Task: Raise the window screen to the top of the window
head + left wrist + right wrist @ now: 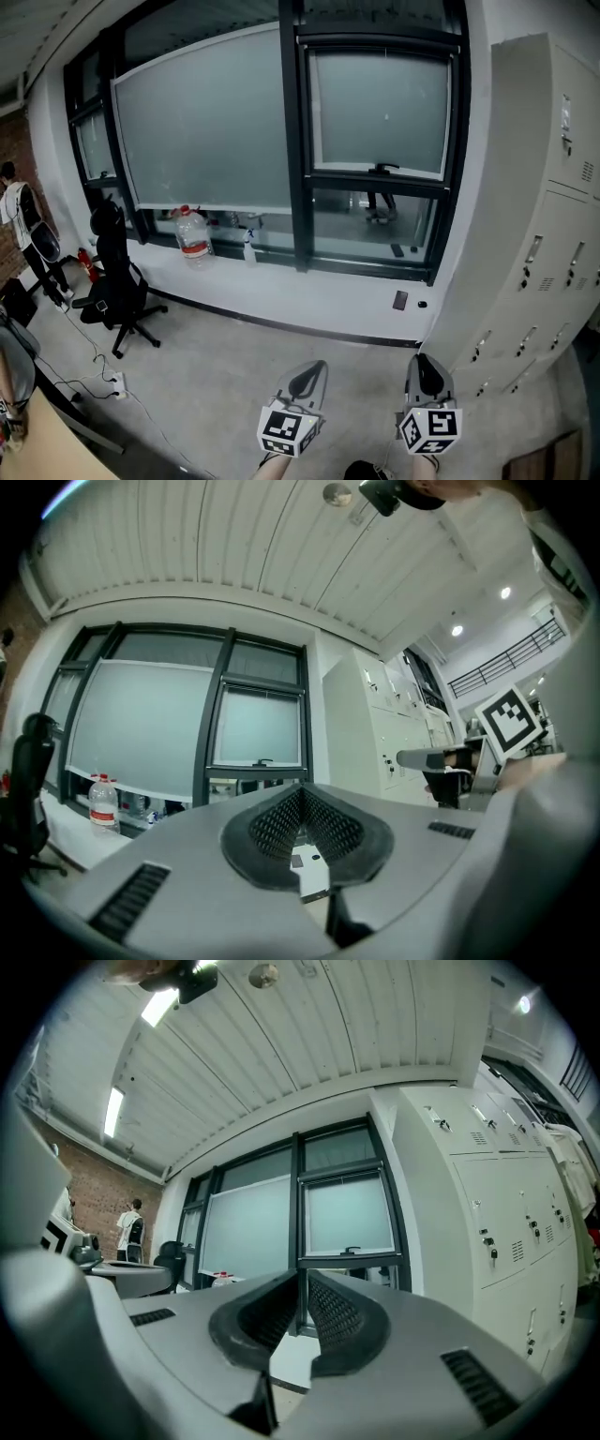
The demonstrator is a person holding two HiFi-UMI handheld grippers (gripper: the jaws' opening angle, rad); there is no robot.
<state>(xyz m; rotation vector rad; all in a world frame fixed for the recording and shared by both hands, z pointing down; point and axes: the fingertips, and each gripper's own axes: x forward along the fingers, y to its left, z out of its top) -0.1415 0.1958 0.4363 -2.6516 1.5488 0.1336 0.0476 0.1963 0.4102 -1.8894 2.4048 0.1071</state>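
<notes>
Jaws, left: the left gripper [302,825] has its jaws pressed together, with nothing between the pads.
Jaws, right: the right gripper [302,1309] has its jaws a narrow slit apart. Only the window frame shows through the gap, and it holds nothing.
Screens: a wide screen [206,122] covers the left pane of the window [292,141] and a narrow screen [380,108] covers the right pane. I cannot tell which one the task means.
How they lie: both hang down from the window's top edge. The wide one ends a strip of clear glass above the sill [281,281]. The narrow one ends at a cross bar with a clear pane beneath. Neither is up at the top.
Long axis: each lower edge runs level, parallel to the sill.
Direction from jaws: the window lies ahead of and above both grippers, well apart from them across the floor [234,366].
Nearer hand: in the head view the right gripper sits below the narrow screen. The left gripper sits below the window's middle post, by the wide screen's right end.
Judgement: reaching either lower edge calls for a move forward and up.
</notes>
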